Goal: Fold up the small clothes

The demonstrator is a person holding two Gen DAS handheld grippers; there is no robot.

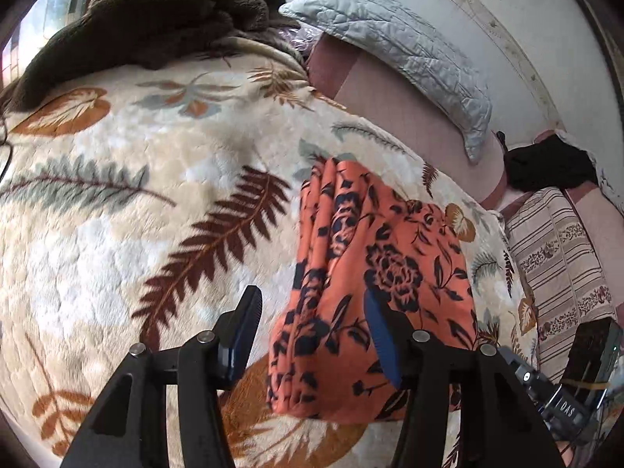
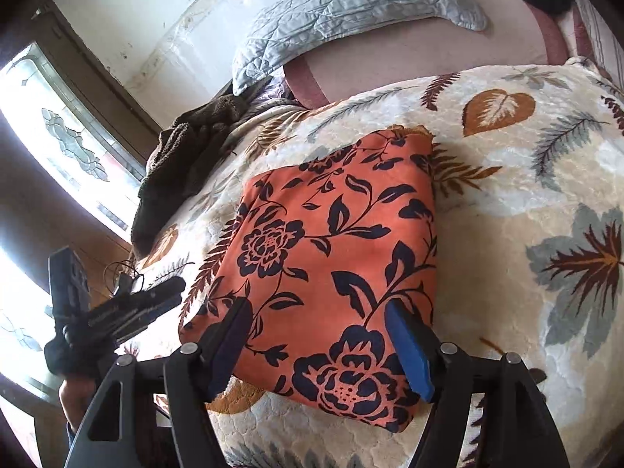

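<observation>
An orange cloth with dark navy flowers [image 1: 374,273] lies folded into a thick rectangle on the leaf-patterned blanket [image 1: 117,202]. It also shows in the right wrist view [image 2: 331,257]. My left gripper [image 1: 312,304] is open and empty, its fingers spread just above the cloth's near left edge. My right gripper [image 2: 316,312] is open and empty, hovering over the cloth's near end. The left gripper [image 2: 117,308] shows at the left of the right wrist view, off the cloth.
A dark brown fleece garment [image 1: 156,15] lies heaped at the blanket's far side. A pale quilted pillow [image 1: 405,50] leans on the pink headboard [image 1: 409,121]. A black item [image 1: 550,167] and a striped cloth [image 1: 561,257] lie at the right. A window [image 2: 58,140] is at the left.
</observation>
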